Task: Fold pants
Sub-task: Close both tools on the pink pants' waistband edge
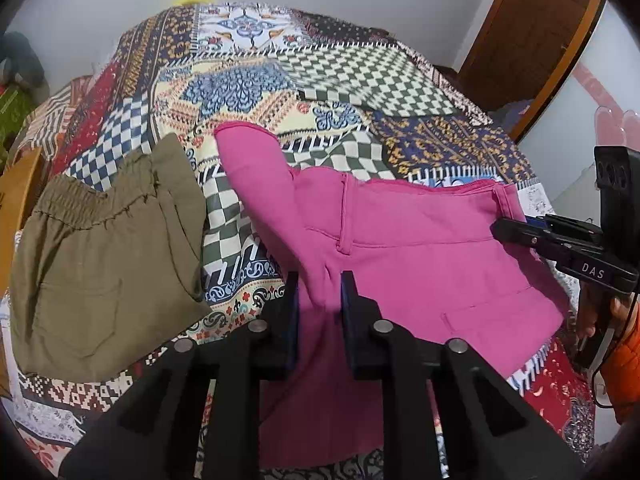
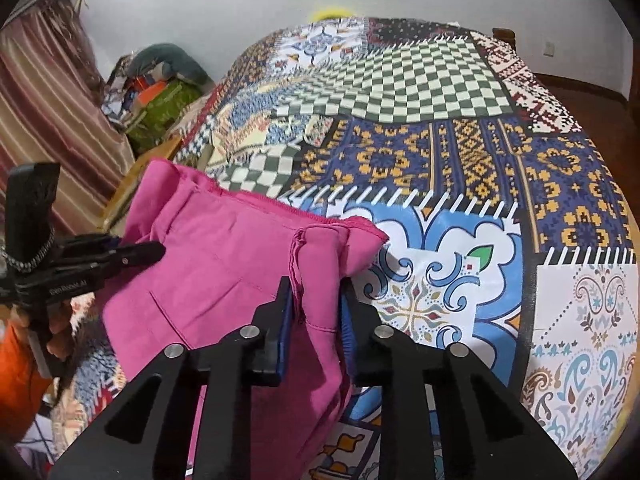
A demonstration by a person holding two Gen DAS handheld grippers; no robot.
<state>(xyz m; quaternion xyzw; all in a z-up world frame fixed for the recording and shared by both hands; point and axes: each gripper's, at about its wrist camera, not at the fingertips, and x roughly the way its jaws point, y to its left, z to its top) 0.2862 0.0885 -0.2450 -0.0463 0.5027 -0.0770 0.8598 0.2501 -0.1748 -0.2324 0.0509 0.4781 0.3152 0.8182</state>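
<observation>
Two grips on the pink pants, which lie on the patchwork bedspread beside folded olive pants: left gripper and right gripper both pinch bunched fabric (likely to lift one edge evenly for folding).

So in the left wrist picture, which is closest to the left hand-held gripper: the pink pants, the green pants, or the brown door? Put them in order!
1. Pink pants: pinched between the left hand-held gripper fingers.
2. Olive green pants: folded on the bedspread, off to the left.
3. Brown door: far back at upper right, beyond the bed.
</observation>
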